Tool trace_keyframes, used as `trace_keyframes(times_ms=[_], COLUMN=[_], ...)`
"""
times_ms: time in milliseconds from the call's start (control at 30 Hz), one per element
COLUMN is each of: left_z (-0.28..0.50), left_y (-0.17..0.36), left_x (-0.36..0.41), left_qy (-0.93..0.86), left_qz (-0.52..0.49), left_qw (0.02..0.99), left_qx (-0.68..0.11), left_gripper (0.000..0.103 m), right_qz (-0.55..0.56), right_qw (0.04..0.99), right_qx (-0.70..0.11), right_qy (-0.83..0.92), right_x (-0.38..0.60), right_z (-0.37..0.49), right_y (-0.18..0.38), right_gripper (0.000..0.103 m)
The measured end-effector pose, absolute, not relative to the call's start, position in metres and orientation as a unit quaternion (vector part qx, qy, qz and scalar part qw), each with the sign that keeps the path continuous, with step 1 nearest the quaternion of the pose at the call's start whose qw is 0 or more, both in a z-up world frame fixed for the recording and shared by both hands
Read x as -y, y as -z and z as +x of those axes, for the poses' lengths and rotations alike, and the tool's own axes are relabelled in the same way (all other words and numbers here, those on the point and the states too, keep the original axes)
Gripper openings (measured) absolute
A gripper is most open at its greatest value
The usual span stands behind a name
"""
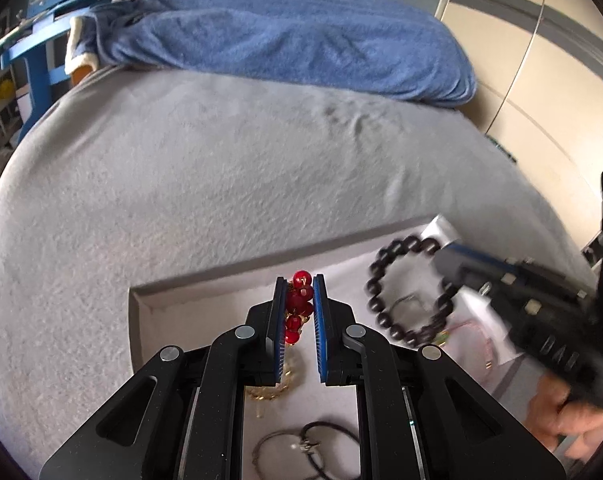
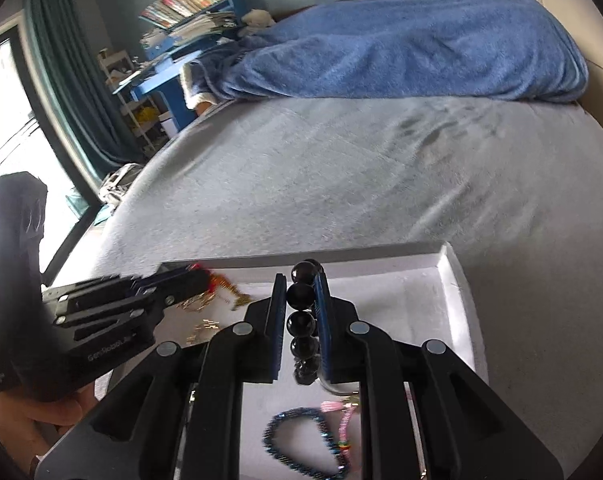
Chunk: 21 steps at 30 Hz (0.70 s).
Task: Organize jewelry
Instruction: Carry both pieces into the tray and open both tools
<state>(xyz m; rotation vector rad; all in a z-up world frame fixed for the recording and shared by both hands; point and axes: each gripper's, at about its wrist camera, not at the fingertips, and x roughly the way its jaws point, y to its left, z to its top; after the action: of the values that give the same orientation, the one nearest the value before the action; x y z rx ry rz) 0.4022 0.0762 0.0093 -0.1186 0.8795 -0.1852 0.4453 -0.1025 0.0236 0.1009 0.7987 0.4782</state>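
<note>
My left gripper [image 1: 298,282] is shut on a red bead bracelet [image 1: 297,308] with gold links, held above the white tray [image 1: 141,300]. The tray lies on the grey bed. My right gripper [image 2: 300,280] is shut on a black bead bracelet [image 2: 301,322]. That same black bracelet [image 1: 385,292] hangs as a loop from the right gripper [image 1: 445,260] at the right of the left wrist view. In the right wrist view the left gripper [image 2: 189,276] reaches in from the left with the red beads [image 2: 199,268] at its tip.
Inside the tray lie a gold chain [image 1: 269,392], a dark cord necklace [image 1: 305,444], a blue bead bracelet [image 2: 297,436], a pink strand [image 2: 343,412] and gold pieces [image 2: 205,326]. A blue blanket [image 1: 285,36] covers the bed's far end. A blue desk [image 2: 169,80] stands beyond the bed.
</note>
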Motion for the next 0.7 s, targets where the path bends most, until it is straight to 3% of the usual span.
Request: trace_keyframes(times_ms=[200,433,467,533,600,700], left_z=[0.402,0.391,0.389,0.382,0.376,0.362], left_y=[0.018,0.013,0.011,0.002,-0.007,-0.022], left_x=[-0.08,-0.09,-0.092,-0.095,-0.098,-0.103], left_qy=[0.059,0.035,0.034,0.038,0.04,0.037], left_qz=[-0.03,-0.027,-0.028,-0.032,-0.042,-0.061], left_qw=[0.881,0.887,0.889,0.895,0.899,0.903], left_qx=[-0.469,-0.459,-0.456,-0.444,-0.435,-0.423], left_gripper=[0.013,0.048,0.054,0.06,0.067,0.069], right_qz=[0.048,0.032,0.032,0.031,0.031,0.032], right_qw=[0.888,0.885,0.886,0.888,0.891,0.892], right_qx=[-0.41,-0.425,-0.423,-0.417,-0.41,-0.405], right_qy=[-0.2,-0.188,-0.188,-0.191,-0.194,-0.197], right_x=[0.119,0.131,0.132,0.135,0.138,0.142], right_z=[0.453,0.452,0.45,0.446,0.441,0.431], right_y=[-0.003,0.011,0.01,0.006,0.001,-0.006], right_gripper=[0.014,0.016,0.02,0.031,0.033,0.034])
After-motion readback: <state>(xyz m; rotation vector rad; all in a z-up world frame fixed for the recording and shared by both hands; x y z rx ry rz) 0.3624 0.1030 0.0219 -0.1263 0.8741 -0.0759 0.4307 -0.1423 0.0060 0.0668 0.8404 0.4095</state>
